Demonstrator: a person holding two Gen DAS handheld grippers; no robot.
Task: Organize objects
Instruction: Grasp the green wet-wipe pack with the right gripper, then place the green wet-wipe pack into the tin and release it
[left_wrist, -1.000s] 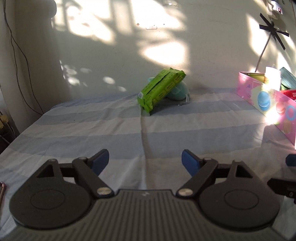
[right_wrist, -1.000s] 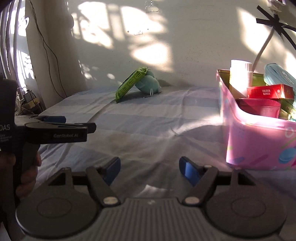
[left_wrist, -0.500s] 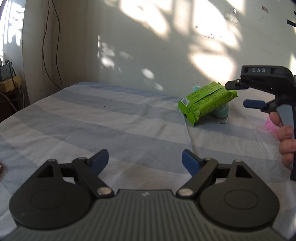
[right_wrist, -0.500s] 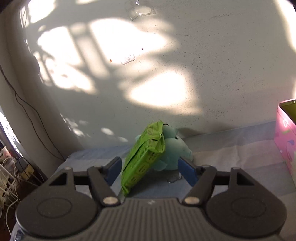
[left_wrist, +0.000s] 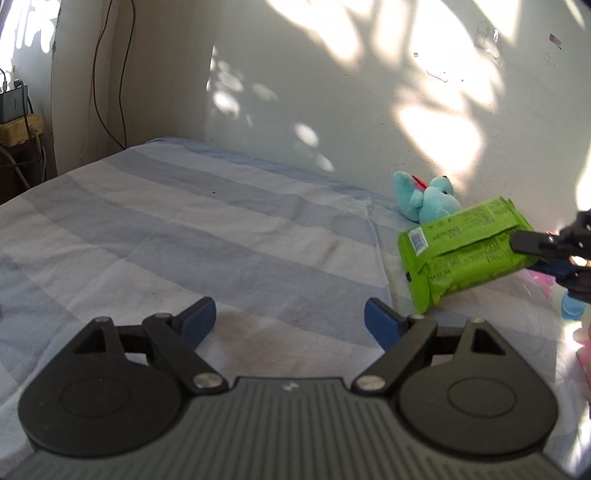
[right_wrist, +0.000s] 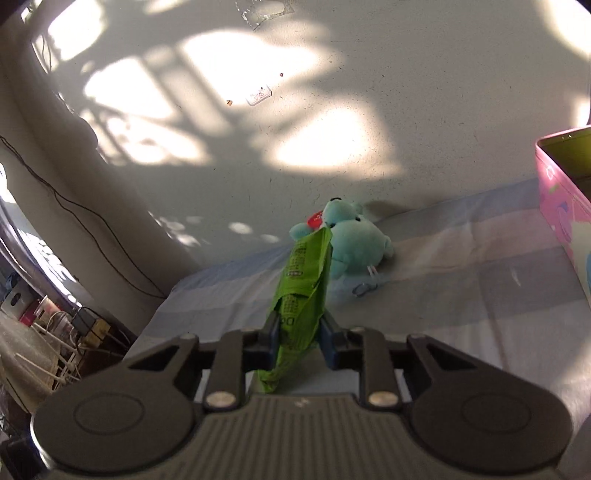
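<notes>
Right wrist view: the right gripper (right_wrist: 298, 341) is clamped tight on the green packet (right_wrist: 301, 295), jaws pinching its near end at 6 o'clock. Behind it, at 12 o'clock, sits the teal plush toy (right_wrist: 354, 245) on the striped sheet (right_wrist: 461, 280). The pink box (right_wrist: 561, 195) stands at 3 o'clock. The left gripper (left_wrist: 290, 321) is spread wide, holding nothing.

Packet (right_wrist: 301, 295) before plush toy (right_wrist: 354, 243), perhaps touching.

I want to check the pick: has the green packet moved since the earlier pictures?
Yes. The green packet no longer leans on the teal plush toy; the right gripper, jaws shut on it, has pulled it away, toward the camera.
</notes>
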